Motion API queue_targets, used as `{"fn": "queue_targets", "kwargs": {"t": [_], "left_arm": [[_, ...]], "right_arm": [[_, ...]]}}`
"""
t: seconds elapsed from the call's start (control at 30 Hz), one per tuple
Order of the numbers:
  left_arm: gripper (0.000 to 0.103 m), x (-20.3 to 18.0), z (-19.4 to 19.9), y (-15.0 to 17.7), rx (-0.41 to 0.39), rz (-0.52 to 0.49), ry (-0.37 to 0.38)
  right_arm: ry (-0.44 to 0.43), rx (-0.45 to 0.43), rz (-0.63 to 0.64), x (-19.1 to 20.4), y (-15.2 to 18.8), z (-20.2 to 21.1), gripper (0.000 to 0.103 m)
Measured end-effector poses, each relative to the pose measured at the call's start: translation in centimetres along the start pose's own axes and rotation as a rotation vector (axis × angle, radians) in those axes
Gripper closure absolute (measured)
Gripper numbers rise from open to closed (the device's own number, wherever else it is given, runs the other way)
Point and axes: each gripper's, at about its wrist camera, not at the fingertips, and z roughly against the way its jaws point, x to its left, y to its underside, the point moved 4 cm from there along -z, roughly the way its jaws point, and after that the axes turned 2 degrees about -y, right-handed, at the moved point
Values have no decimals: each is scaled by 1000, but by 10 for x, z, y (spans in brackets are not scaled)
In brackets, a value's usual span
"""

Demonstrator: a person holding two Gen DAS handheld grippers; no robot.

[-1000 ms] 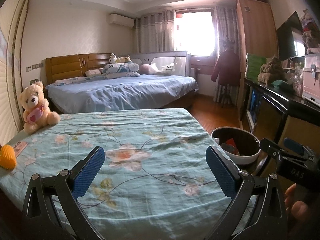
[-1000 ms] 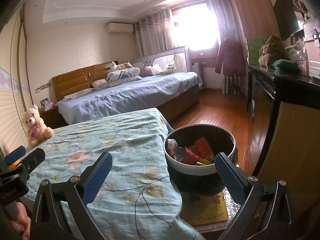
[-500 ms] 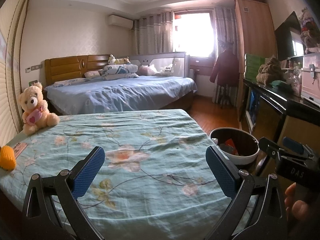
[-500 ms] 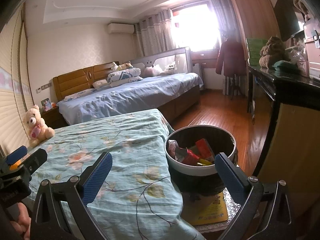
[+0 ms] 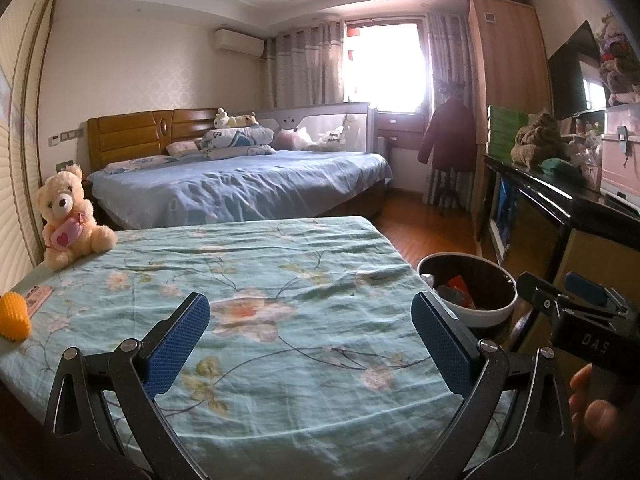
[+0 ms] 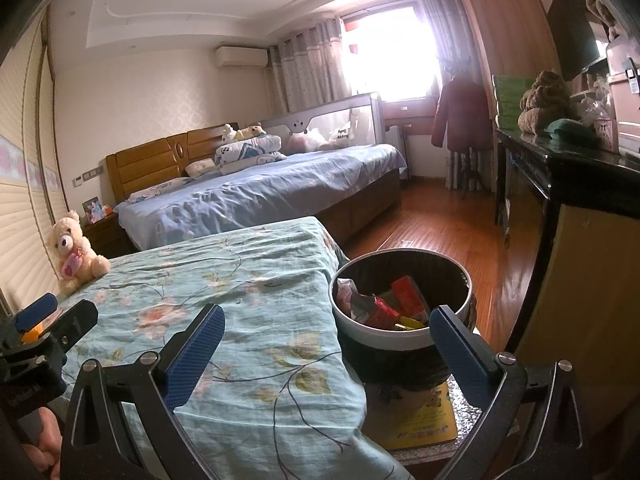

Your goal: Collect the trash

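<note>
A round trash bin (image 6: 400,338) with a white rim stands right of the flowered bedspread (image 6: 248,292); red and yellow wrappers (image 6: 390,306) lie inside it. In the left wrist view the bin (image 5: 480,314) sits at the bed's right edge. My right gripper (image 6: 326,348) is open and empty, hovering over the bed's corner just short of the bin. My left gripper (image 5: 310,338) is open and empty above the middle of the bedspread. An orange ridged object (image 5: 14,318) lies at the bed's left edge beside a small pink card (image 5: 38,296).
A teddy bear (image 5: 66,220) sits at the bed's far left corner. A second bed with a blue sheet (image 5: 240,188) stands behind. A dark TV cabinet (image 6: 568,216) lines the right wall, with wooden floor (image 6: 440,224) between. A yellow booklet (image 6: 424,424) lies under the bin.
Both grippers stay open. The views shift only slightly, the left one drawing back a little from the bed.
</note>
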Motion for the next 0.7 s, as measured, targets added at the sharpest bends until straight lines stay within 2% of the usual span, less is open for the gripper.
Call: {"fn": "queue_targets", "kwargs": {"t": [0.7], "left_arm": [[0,-1,-3,6,16,-1,8]], "right_arm": [[-17,15,3,5,-2,-1,0]]}}
